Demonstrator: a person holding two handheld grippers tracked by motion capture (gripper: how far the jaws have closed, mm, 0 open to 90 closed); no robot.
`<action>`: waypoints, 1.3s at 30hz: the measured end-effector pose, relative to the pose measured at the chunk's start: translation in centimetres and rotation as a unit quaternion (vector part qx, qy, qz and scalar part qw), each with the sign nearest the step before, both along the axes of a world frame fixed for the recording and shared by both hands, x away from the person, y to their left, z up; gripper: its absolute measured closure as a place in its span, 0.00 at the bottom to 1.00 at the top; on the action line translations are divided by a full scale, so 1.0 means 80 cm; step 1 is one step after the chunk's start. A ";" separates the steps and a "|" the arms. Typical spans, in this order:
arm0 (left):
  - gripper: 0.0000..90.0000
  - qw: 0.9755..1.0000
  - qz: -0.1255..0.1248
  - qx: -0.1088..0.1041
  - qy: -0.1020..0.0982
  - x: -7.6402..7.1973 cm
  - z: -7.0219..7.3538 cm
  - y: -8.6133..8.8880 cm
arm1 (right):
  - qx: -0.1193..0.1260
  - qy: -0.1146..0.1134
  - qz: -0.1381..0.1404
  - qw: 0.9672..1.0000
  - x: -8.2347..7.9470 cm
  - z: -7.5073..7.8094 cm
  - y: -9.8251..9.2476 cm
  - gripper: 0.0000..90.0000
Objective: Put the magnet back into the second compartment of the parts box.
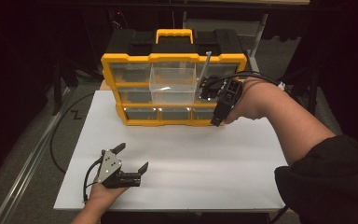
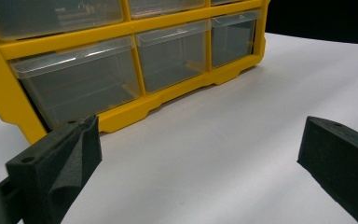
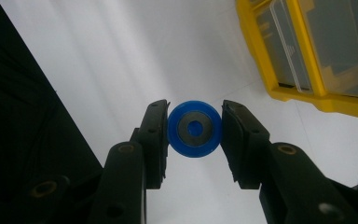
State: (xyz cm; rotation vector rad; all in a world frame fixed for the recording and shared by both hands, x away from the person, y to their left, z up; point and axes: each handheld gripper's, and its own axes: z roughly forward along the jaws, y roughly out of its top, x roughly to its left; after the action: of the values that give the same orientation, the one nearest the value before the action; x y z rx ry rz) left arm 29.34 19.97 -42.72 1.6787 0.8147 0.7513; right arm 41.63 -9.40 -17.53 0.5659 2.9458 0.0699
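Disc (image 3: 194, 129), blue, pinched between right claw (image 3: 194, 133) pads, held off the desk (image 1: 191, 154) beside the organizer (image 1: 173, 88); pickup done; clear drawer (image 1: 172, 84) stands pulled out, likely destination; drop-in remains; left claw (image 1: 130, 158) wide, empty, resting on desk.

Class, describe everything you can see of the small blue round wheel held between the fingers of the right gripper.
The small blue round wheel is a flat disc that looks like glossy plastic, with a grey ring set in its face and a blue hub at the centre. It faces the camera edge-upright, clamped by its rim between the black fingers of the right gripper, which touch it on both sides. It hangs above the white table, near the yellow organiser's corner.
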 end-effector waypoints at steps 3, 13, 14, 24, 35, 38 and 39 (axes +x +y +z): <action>0.00 1.000 0.000 0.000 0.000 0.000 0.000 0.000 | 0.000 -0.001 0.000 1.000 0.002 0.005 0.001 0.72; 0.00 1.000 -0.001 0.000 0.000 0.000 0.000 0.000 | -0.003 -0.002 0.005 1.000 0.007 0.022 0.007 0.72; 0.00 1.000 0.000 -0.001 -0.001 0.000 0.000 0.000 | -0.005 -0.002 0.006 1.000 0.008 0.024 0.007 0.72; 0.00 1.000 -0.001 0.000 -0.001 0.000 0.000 0.001 | -0.007 -0.007 0.009 1.000 0.012 0.039 0.015 0.72; 0.00 1.000 -0.001 -0.001 0.000 0.000 0.000 0.001 | -0.007 -0.013 0.013 1.000 0.016 0.054 0.023 0.72; 0.00 1.000 -0.001 -0.001 0.000 0.000 0.000 0.001 | -0.007 -0.012 0.014 1.000 0.017 0.058 0.025 0.72; 0.00 1.000 -0.001 -0.001 0.000 -0.001 0.000 0.001 | -0.006 -0.014 0.013 1.000 0.017 0.059 0.026 0.72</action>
State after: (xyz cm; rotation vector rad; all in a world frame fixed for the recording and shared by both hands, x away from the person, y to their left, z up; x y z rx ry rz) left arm 29.30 20.04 -42.72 1.6760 0.8138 0.7498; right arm 42.98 -7.30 -12.81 0.5205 2.9252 0.0623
